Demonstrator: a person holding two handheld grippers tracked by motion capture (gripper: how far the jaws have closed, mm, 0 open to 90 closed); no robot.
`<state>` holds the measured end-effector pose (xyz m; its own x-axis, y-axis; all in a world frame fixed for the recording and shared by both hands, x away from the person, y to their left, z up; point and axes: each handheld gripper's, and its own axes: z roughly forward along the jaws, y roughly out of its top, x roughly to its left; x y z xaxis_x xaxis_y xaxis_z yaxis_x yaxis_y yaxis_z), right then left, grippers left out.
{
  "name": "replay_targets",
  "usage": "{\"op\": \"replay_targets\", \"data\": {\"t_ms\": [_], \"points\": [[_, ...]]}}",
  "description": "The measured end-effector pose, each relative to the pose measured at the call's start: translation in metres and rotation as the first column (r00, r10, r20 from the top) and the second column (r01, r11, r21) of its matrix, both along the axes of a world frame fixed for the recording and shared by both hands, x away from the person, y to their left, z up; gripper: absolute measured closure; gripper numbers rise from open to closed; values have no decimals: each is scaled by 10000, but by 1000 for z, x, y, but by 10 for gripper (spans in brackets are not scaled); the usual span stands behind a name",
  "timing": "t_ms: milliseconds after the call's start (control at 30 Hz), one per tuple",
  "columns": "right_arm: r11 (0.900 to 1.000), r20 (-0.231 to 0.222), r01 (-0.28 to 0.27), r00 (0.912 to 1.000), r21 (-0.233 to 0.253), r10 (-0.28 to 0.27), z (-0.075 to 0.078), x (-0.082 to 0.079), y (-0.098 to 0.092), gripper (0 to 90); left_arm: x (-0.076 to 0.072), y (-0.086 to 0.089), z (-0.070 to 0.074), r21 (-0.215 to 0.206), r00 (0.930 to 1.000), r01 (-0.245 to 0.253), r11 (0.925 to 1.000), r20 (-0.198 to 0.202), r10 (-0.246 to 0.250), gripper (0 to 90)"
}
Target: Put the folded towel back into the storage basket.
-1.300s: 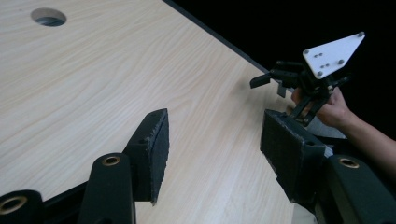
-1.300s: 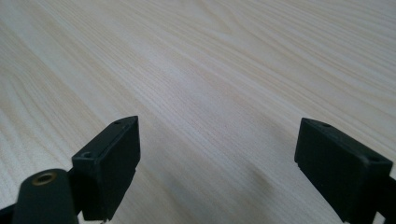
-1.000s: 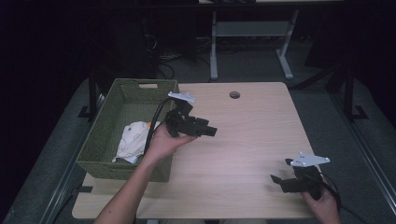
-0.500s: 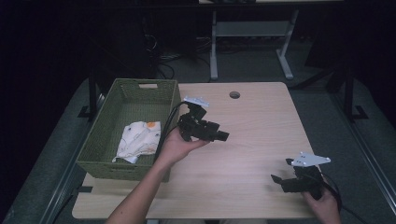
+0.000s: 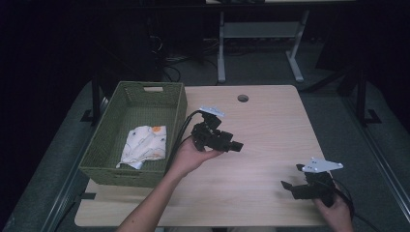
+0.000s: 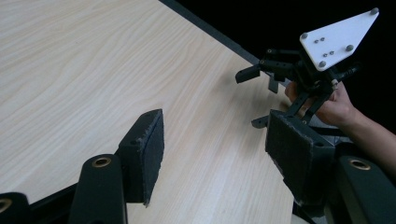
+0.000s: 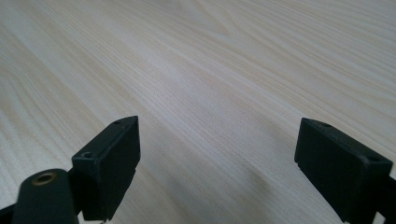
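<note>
Your left claw (image 5: 231,143) hangs empty, jaws apart, over the surface (image 5: 270,121); your right claw (image 5: 294,186) likewise. The cloth (image 5: 144,143) lies in the basket (image 5: 180,104). Placement appears complete; next, retract both hands.

A pale wood grain is being shown by the table (image 5: 270,121). An olive green weave is being displayed by the basket (image 5: 180,104), and a white cloth (image 5: 143,145) with an orange patch and faint small markings is being seen inside. Black is being worn by each hand-held gripper, left (image 5: 236,145) and right (image 5: 286,185), each being topped by a light grey plate.
</note>
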<state>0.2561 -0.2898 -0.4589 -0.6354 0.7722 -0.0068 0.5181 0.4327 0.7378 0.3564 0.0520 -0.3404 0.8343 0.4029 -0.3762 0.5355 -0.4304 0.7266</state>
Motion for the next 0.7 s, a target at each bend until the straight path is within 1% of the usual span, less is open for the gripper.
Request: {"op": "replay_targets", "data": {"t_ms": [67, 100, 167, 267, 367, 500, 700], "points": [[10000, -10, 21, 10000, 22, -21, 0, 0, 0, 139, -1, -2, -1, 4, 10000, -14, 10000, 17, 14, 377], [10000, -4, 9, 10000, 13, -9, 0, 0, 0, 139, -2, -2, -2, 69, 10000, -13, 10000, 53, 13, 376], [10000, -1, -5, 10000, -12, 5, 0, 0, 0, 139, -4, -4, -4, -98, 10000, -24, 9999, 44, 24, 375], [10000, -4, 1, 10000, 0, -1, 0, 0, 0, 139, -6, -5, -5, -172, 10000, -61, 9998, 33, 62, 375], [10000, 5, 2, 10000, -4, -2, 0, 0, 0, 139, -9, -5, -8, -196, 9999, -64, 9998, 126, 66, 375], [10000, 11, -13, 10000, -31, 13, 0, 0, 1, 139, -14, -6, -10, -285, 9999, -75, 9996, 117, 78, 375], [10000, 33, -5, 10000, -26, 5, 1, -1, 1, 138, -18, -6, -14, -282, 9999, -98, 9996, 96, 100, 373]]}}
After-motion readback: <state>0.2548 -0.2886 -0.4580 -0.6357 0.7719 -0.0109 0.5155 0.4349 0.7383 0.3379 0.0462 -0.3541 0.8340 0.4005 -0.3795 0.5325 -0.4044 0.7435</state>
